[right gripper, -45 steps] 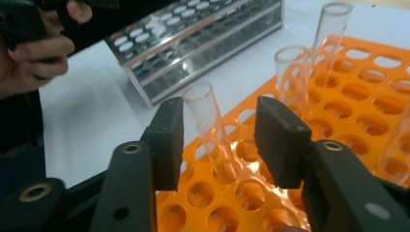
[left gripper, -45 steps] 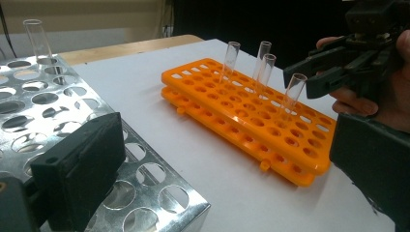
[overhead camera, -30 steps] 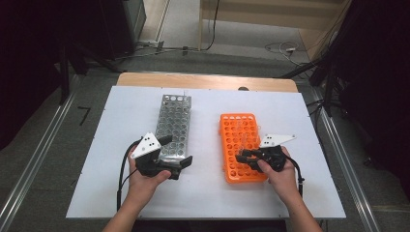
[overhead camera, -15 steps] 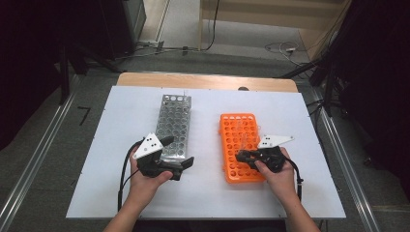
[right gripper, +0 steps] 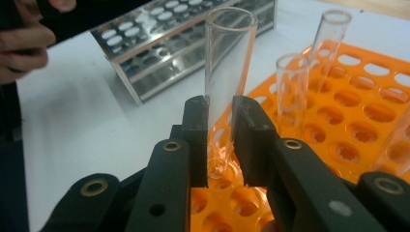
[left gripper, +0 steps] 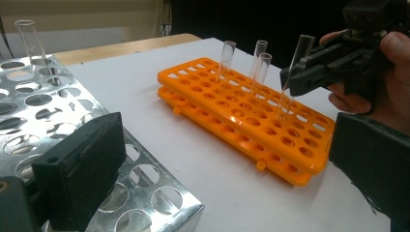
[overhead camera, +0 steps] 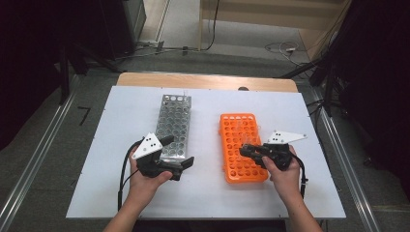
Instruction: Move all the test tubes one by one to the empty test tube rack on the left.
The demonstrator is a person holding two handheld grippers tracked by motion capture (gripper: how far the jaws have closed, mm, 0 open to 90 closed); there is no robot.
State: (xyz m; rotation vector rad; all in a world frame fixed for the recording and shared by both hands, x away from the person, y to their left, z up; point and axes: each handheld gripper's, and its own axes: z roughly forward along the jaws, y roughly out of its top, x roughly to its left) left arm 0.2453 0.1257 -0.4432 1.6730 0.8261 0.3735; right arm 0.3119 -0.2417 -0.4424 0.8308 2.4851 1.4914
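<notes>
My right gripper (right gripper: 220, 113) is shut on a clear glass test tube (right gripper: 229, 58), its pads pressing the tube's lower part. The tube leans, its round bottom just at the holes of the orange rack (right gripper: 358, 121). In the high view the right gripper (overhead camera: 244, 151) sits over the orange rack (overhead camera: 237, 125) at its near right side. From the left gripper view, the right gripper (left gripper: 290, 79) holds the tilted tube (left gripper: 296, 63) over the rack (left gripper: 232, 111). My left gripper (overhead camera: 180, 151) is open with nothing between its jaws, at the near end of the metal rack (overhead camera: 174, 121).
Three more glass tubes (left gripper: 258, 55) stand in the orange rack's far part. One tube (left gripper: 31, 41) stands at the far end of the metal rack (left gripper: 43, 101). Both racks lie on a white board (overhead camera: 121, 125) on the table, with metal rails either side.
The right gripper has shifted only slightly over the orange rack. The left hand and its gripper have kept still. Both racks lie where they were.
</notes>
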